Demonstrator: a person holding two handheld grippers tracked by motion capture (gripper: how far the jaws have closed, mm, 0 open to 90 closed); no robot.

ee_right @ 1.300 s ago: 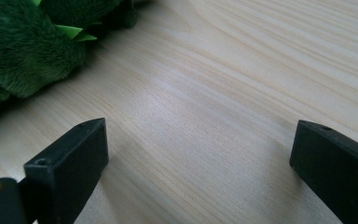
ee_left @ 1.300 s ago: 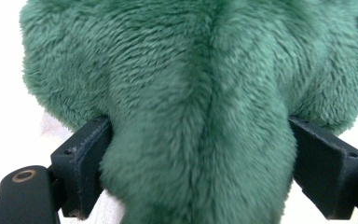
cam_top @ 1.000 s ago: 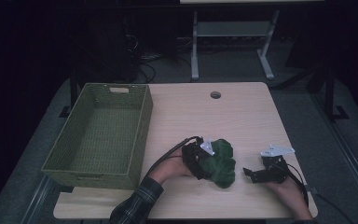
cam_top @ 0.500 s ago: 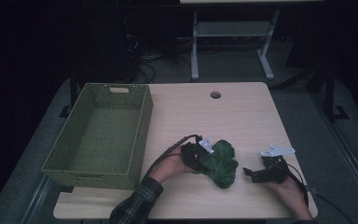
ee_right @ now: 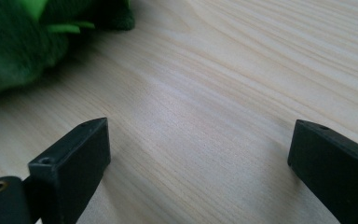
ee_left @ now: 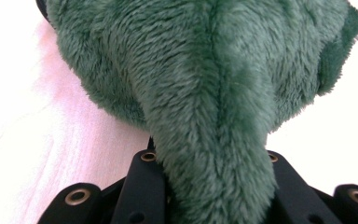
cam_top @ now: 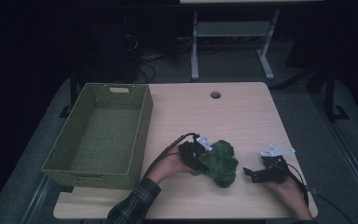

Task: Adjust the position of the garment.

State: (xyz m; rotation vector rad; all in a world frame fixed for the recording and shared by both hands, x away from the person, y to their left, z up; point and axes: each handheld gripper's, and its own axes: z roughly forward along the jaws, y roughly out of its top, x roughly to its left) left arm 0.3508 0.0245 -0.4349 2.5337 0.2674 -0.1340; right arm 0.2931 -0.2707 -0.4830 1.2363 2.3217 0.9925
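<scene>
Dark green plush toy point(cam_top: 219, 162) lies on the pale wooden bench point(cam_top: 242, 116), toward the near edge, to the right of the basket and between the two hands. Left hand-held gripper point(cam_top: 196, 156) is at the toy's left side; its jaws have just been closing, and the left gripper view shows a fold of the toy's fur point(ee_left: 214, 140) pinched between them, bulging out above the black jaws. Grip is on the toy, which rests on the bench surface as far as the high view shows. A cable runs back from this gripper along the person's plaid sleeve point(cam_top: 135, 205).

Right hand-held gripper point(cam_top: 251, 173) sits on the bench just right of the toy, apart from it, jaws pointing toward it. In the right gripper view point(ee_right: 200, 154) the two jaws stand wide apart with bare wood between them; nothing held. The toy's edge shows at the upper left there point(ee_right: 18, 42).

Green woven basket point(cam_top: 142, 121) stands on the left part of the bench, well apart from the toy.
</scene>
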